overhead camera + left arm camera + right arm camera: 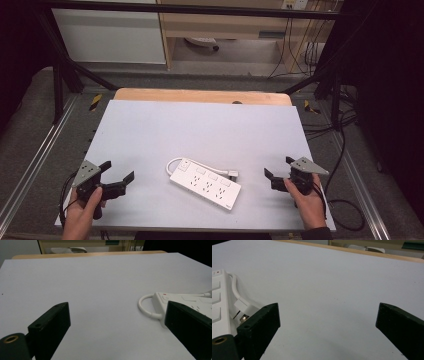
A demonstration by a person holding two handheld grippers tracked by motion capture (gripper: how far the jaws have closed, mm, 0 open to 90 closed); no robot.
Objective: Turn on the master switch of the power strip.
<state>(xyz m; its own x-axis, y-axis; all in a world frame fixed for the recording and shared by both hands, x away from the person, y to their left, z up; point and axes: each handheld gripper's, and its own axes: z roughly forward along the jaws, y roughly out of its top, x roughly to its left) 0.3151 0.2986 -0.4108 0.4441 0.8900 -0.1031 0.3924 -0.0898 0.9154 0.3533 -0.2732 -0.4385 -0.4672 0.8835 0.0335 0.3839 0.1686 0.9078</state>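
Power strip (206, 184) on table (200, 125), near front edge, between left tool (117, 178) and right tool (278, 173).

white power strip (206, 184) flat on table (150, 135)

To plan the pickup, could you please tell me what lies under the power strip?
The power strip lies flat on the white tabletop, its short cord looped beside it. Its underside is covered, so anything beneath cannot be seen.

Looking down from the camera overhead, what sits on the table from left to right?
Left gripper → white power strip with its short cable → right gripper, all over the grey table.
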